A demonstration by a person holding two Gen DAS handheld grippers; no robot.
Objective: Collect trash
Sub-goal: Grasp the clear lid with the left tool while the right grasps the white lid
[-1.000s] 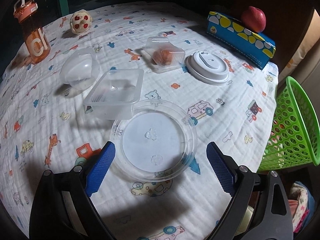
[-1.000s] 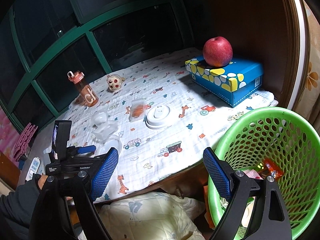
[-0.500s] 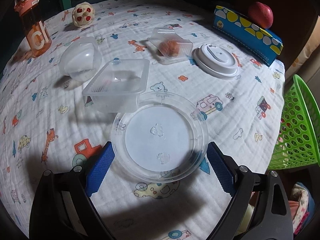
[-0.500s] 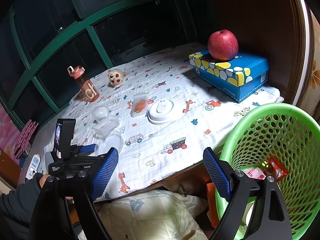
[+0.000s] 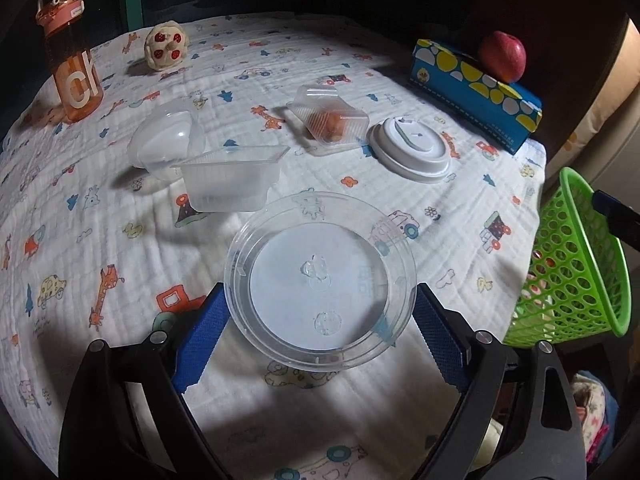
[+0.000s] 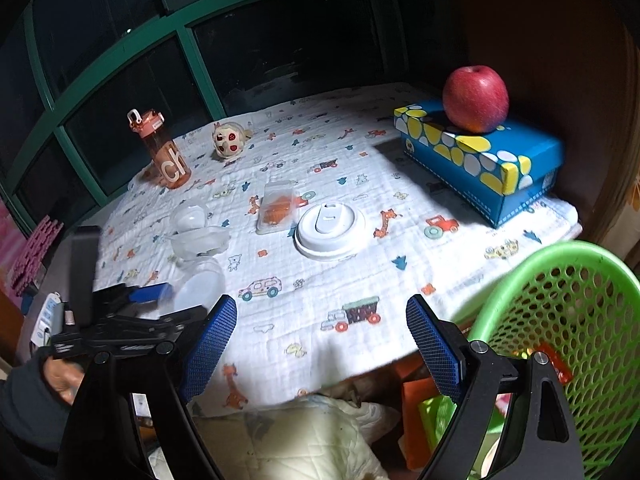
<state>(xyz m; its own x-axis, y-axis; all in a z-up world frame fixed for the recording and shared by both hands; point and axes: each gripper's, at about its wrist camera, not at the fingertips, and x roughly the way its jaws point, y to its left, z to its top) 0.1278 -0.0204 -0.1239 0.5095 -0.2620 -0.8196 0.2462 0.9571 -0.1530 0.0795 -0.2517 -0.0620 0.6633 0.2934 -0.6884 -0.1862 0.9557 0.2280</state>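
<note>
The left hand-held gripper (image 5: 320, 344), fingers spread wide, is straddling the clear round lid (image 5: 320, 280) lying flat on the surface, while the right hand-held gripper (image 6: 320, 340), also apart, is hovering empty near the green basket (image 6: 568, 344).

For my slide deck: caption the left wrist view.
Open left gripper straddles a clear round lid on the patterned cloth, green basket alongside.

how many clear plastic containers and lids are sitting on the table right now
4. A round lid lies between the left gripper's fingers, a square tray behind it, a dome left of the tray, and a lidded box beside the white lid.
</note>
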